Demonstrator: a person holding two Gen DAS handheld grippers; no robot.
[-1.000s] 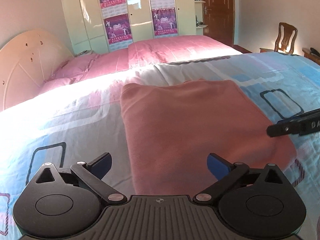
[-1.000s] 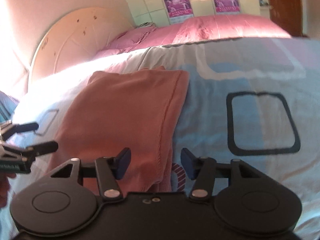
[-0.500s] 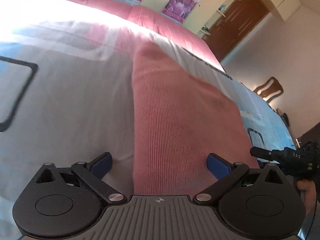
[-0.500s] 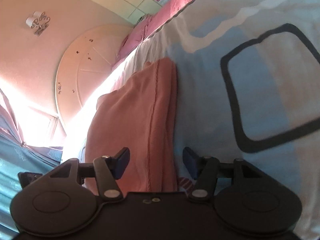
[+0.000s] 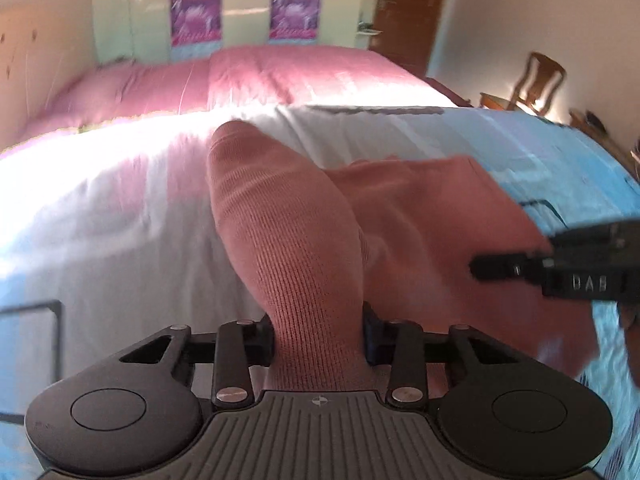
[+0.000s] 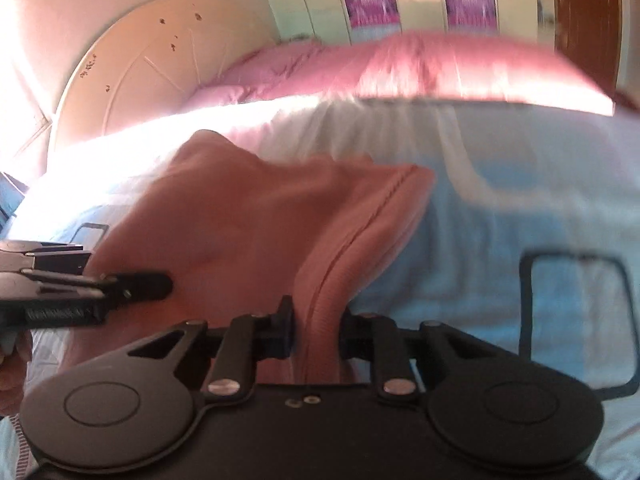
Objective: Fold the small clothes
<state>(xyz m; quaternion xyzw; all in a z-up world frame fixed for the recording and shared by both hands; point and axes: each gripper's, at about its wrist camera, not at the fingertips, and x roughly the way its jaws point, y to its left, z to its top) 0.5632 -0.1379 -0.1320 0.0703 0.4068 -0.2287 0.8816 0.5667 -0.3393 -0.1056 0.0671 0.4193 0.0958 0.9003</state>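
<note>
- Salmon-pink knit, that's the small garment (image 5: 288, 216) we're folding. It's lying on the bed (image 5: 120, 208), on the patterned blue-and-white cover, about the middle, with the pink bedding past it toward the headboard (image 6: 132, 92).
- Left tongs (image 5: 319, 334) have just been closing and are now clenched on a bunched-up near edge of the cloth, which humps up between the pads.
- Right tongs (image 6: 316, 330) same deal: just been closing, now pinching the near edge at the seamed side, fabric squeezed between the blue pads.
- Each set of tongs shows up in the other's view, so we've got both near corners of the garment in hand.
- Progress-wise: looks like we're only at the start of this fold. Both grips are on and the near edge is gathered, but the far end is flat on the cover and nothing's been laid over yet.
- Left to do, we reckon: carry the near edge over to the far one, set it down, let go.
- Both views are pretty blurry.
</note>
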